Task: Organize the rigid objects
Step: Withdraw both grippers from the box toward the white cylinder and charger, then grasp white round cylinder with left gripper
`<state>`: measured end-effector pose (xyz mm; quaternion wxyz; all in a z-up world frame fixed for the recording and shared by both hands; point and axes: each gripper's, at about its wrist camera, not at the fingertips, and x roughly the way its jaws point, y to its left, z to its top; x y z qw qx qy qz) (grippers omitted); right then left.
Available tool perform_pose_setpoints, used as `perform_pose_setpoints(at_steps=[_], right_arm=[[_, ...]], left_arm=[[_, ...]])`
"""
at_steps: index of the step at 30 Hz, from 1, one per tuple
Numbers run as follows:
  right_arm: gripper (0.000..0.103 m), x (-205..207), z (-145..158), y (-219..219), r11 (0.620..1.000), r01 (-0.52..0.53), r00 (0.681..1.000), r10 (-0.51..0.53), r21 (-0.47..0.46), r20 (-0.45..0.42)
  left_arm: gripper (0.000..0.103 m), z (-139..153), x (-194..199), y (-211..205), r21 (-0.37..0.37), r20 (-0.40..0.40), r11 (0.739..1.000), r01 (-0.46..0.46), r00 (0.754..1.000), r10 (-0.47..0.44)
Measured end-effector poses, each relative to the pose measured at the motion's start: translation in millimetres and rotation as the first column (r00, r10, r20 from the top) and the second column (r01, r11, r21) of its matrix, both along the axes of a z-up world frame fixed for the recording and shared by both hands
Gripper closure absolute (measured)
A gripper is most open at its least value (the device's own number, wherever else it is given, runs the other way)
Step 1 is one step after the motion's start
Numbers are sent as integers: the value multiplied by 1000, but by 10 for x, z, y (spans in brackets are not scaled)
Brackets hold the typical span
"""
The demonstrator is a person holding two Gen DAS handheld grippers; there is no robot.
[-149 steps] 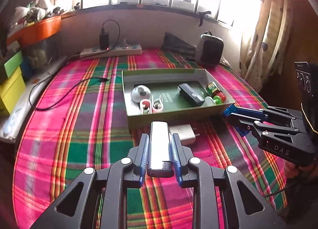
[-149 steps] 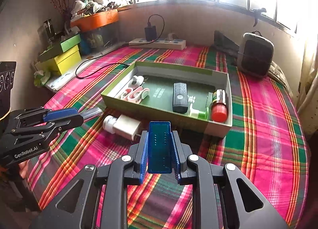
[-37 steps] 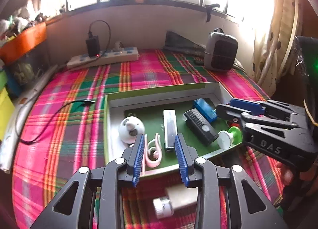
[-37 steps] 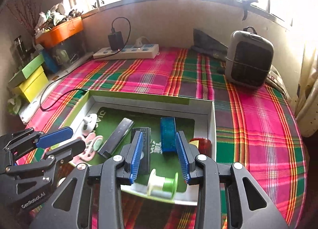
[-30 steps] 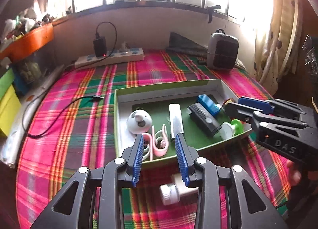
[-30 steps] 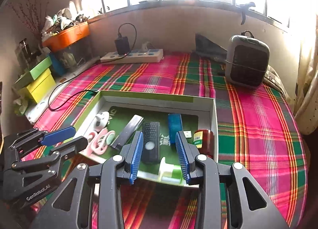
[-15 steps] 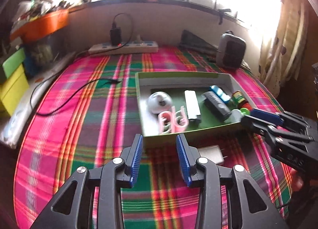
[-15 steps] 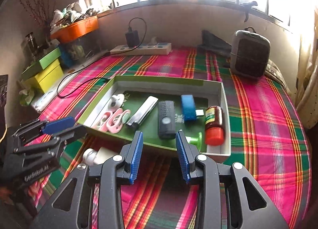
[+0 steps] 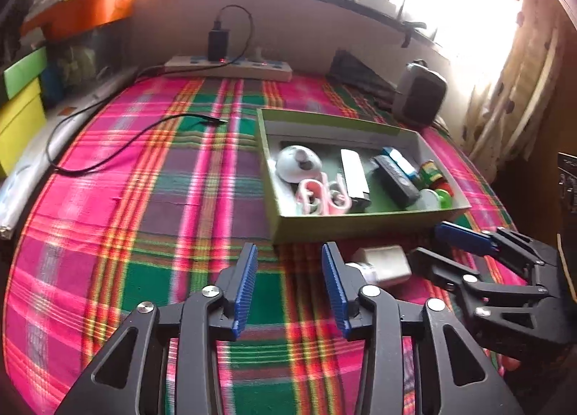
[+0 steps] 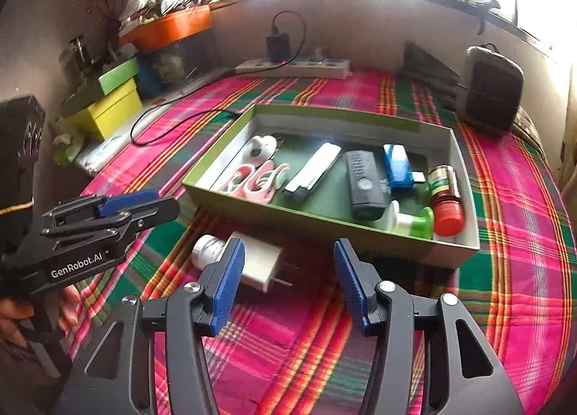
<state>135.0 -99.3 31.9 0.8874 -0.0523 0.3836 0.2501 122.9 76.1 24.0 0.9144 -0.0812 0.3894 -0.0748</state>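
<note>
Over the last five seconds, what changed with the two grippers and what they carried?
The left gripper released the silver bar and the right gripper the blue case; both now lie in the green box. Both grippers pulled back empty, jaws just opening wider. The white charger stays on the cloth outside the box.

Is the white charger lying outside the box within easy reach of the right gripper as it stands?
Probably yes. The white charger lies on the plaid cloth just ahead of the right gripper, whose jaws have just been opening and hold nothing. Nothing lies between them; the green box sits behind it.
</note>
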Motion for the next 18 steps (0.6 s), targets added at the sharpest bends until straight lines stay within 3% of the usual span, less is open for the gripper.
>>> perform_pose_setpoints(at_steps=[6, 18], right_arm=[[50, -7, -54, -53, 999, 43, 999, -43, -10, -8], [50, -16, -65, -207, 995, 96, 995, -95, 9, -10]], left_arm=[[62, -10, -38, -148, -22, -6, 997, 74, 997, -74], [62, -111, 5, -374, 26, -47, 991, 131, 990, -129]])
